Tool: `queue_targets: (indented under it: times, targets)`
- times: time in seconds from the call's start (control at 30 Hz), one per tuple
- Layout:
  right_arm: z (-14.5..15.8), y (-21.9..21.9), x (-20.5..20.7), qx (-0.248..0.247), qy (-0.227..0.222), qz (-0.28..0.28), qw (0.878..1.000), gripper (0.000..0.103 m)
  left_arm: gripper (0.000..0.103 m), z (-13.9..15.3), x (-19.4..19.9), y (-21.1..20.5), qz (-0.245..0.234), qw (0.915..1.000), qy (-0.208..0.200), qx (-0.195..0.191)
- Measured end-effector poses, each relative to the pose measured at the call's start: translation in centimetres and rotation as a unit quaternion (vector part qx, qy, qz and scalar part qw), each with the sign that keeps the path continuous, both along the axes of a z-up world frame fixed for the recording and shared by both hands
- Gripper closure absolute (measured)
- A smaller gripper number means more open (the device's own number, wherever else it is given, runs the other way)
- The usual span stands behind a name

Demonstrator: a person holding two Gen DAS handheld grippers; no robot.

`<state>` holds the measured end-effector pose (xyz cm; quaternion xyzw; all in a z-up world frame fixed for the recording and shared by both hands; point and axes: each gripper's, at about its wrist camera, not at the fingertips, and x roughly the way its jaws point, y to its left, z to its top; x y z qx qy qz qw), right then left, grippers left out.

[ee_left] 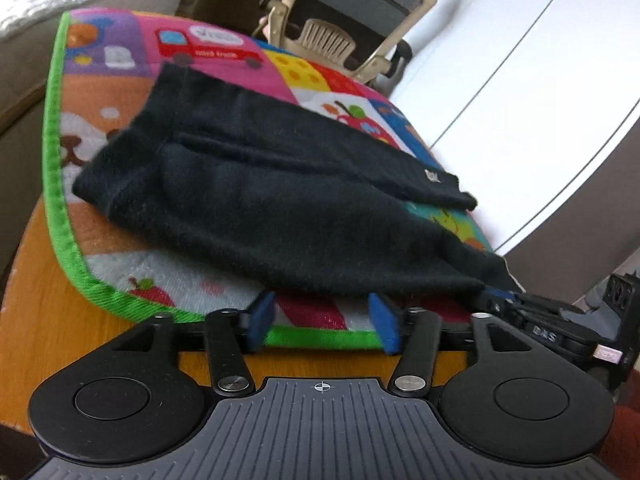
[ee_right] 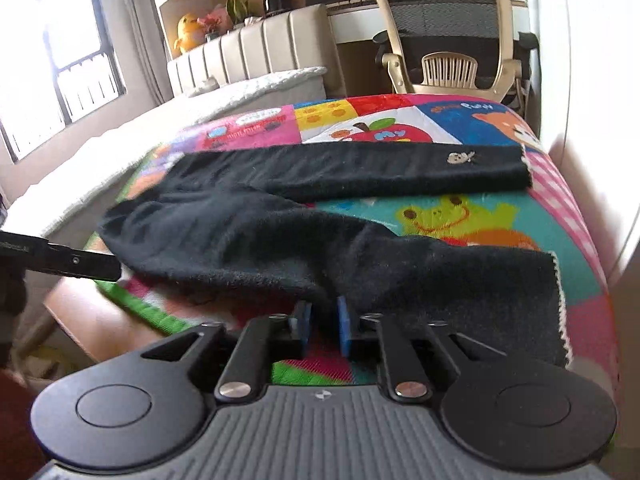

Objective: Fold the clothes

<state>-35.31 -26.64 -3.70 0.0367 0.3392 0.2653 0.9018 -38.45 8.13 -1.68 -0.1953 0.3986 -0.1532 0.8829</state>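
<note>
black trousers [ee_left: 256, 200] lie lengthwise along table's near edge, just ahead of both. left gripper [ee_left: 322, 322] jaws half open, empty. right gripper [ee_right: 323, 326] jaws narrow, straddling hem fold, nearer.

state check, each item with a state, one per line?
black pants: partly folded, one leg flat, near leg rumpled, hem over the mat's near edge
play mat: spread flat on the wooden table
left tongs: open, nothing between the pads, at the mat's edge
right tongs: slightly open, at the rumpled leg's near edge; grip unclear
office chair: upright, nobody in it
</note>
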Motion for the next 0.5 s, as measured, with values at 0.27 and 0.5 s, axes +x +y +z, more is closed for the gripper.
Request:
queue_targets:
  times: [0.27, 0.5]
  targets:
    - [2.9, -5.2, 0.7, 0.133, -0.026, -0.101, 0.986, 0.047, 0.008, 4.2, -0.3, -0.8, 0.002, 0.9935, -0.102, 0.05]
    - [1.6, -7.5, 4.2, 0.091, 0.008, -0.189, 0.978, 0.047, 0.008, 3.7, 4.4, -0.1, 0.035, 0.9937, -0.085, 0.065]
